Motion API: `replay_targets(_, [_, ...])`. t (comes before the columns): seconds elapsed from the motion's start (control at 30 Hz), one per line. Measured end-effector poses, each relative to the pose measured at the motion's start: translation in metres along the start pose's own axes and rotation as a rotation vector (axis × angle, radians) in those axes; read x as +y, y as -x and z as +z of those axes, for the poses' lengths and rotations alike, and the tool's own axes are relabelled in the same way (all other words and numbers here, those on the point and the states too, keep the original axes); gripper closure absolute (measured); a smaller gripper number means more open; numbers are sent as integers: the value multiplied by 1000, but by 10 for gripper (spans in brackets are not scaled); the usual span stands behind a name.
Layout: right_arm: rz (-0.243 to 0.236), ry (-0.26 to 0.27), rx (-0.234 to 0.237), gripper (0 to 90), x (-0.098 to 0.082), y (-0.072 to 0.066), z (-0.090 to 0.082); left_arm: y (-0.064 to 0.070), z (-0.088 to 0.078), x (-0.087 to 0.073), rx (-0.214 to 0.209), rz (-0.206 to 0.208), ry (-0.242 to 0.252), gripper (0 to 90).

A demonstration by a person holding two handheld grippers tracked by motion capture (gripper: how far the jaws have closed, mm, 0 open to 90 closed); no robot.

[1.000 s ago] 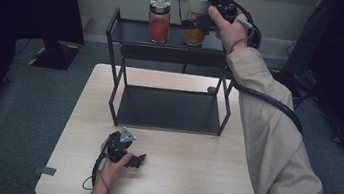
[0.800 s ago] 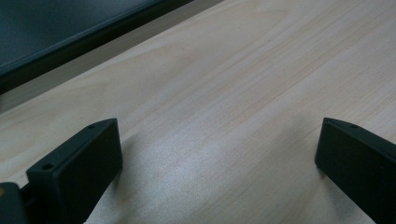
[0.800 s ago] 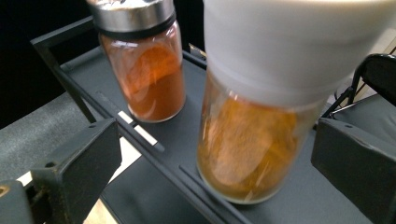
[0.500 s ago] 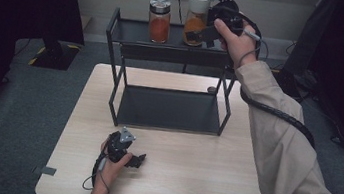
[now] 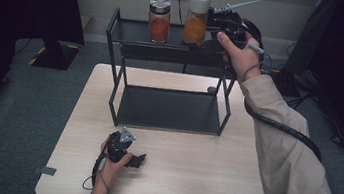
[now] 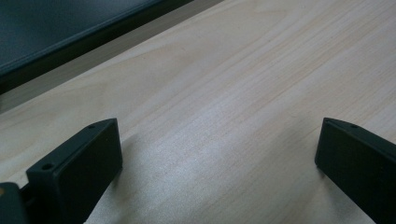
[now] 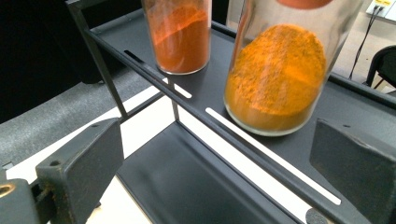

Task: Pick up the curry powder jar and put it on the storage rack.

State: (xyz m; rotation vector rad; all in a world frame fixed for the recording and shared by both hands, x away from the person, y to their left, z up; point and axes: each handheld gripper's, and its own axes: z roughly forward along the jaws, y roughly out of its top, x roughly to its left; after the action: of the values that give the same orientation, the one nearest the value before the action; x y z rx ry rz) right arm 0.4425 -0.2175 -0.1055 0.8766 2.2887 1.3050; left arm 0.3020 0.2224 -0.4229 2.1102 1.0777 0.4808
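Right gripper (image 5: 202, 44) up at the rack's (image 5: 117, 34) top shelf, jaws wide, holding nothing, just beside the white-lid jar (image 5: 197, 17) w/ yellow-orange powder. That jar stands upright on the shelf; a metal-lid jar (image 5: 159, 19) w/ darker orange powder stands near it, apart. Shelf's front rail runs between jaws and jar. Left gripper (image 5: 135, 161) rests on the table (image 5: 199, 181), jaws wide, empty.

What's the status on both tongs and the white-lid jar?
Right tongs open, just off the white-lid jar on the rack's top shelf. Left tongs open, idle on table. Nothing between tongs and jar.
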Motion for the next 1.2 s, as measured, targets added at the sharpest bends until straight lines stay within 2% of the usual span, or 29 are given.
replay_targets(0.27, [-8,-10,4,19,-13,-1,-1,0,0,0,0,0,0,0])
replay_targets(0.67, [-30,7,43,19,-34,-1,-3,0,0,0,0,0,0,0])
replay_targets(0.97, [-17,28,73,18,-56,-5,-4,0,0,0,0,0,0,0])
replay_targets(1.2, [0,14,83,18,-74,-6,-4,0,0,0,0,-1,0,0])
